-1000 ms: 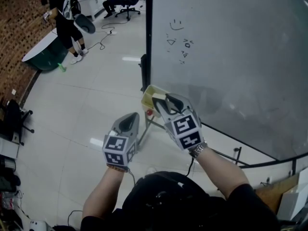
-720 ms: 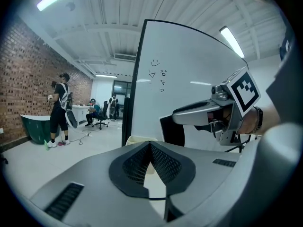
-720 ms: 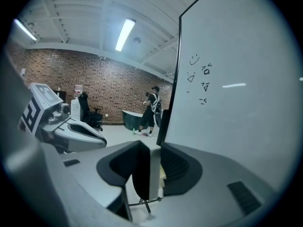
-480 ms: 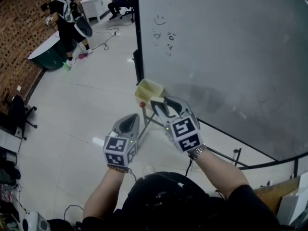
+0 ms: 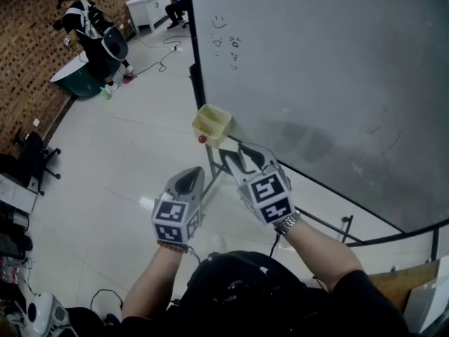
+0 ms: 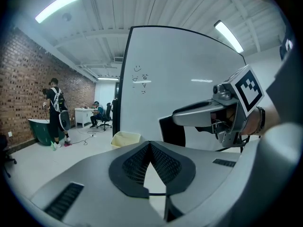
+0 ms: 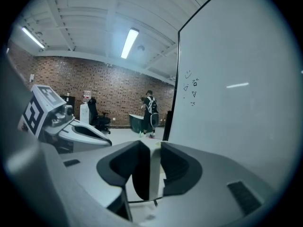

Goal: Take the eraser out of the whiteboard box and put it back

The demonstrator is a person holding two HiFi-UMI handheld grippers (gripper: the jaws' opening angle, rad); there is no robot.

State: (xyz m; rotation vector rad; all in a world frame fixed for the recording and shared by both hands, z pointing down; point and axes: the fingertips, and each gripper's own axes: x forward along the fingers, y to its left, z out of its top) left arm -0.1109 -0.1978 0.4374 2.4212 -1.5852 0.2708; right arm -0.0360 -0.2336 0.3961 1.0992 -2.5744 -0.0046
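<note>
Near the lower left corner of the whiteboard [image 5: 337, 69], the yellow whiteboard box [image 5: 208, 126] sits open-topped, just beyond the right tongs [image 5: 236, 154]. Those tongs stand fairly wide and are clamped on the eraser [image 6: 172, 130], a dark block that fills the gap between them. The eraser is out of the box, held just on its near side and a little to the right. The left tongs [image 6: 150, 145] are pressed fully together with nothing in them, off to the near left and apart from the box.

The take-out half looks done, and the return is what remains. To do it well, I would line the eraser up with the box's opening and bring it over the rim from above rather than from the side. I would then lower it until it rests on the bottom before easing the grip, since the box looks light and might tip if its wall is nudged. The idle left tongs could steady the box if needed.

What shows of the box's inside looks bare. A small red thing [image 5: 202, 139] sits at its near lower corner, outside the wall as far as I can tell; what it is I cannot make out.
</note>
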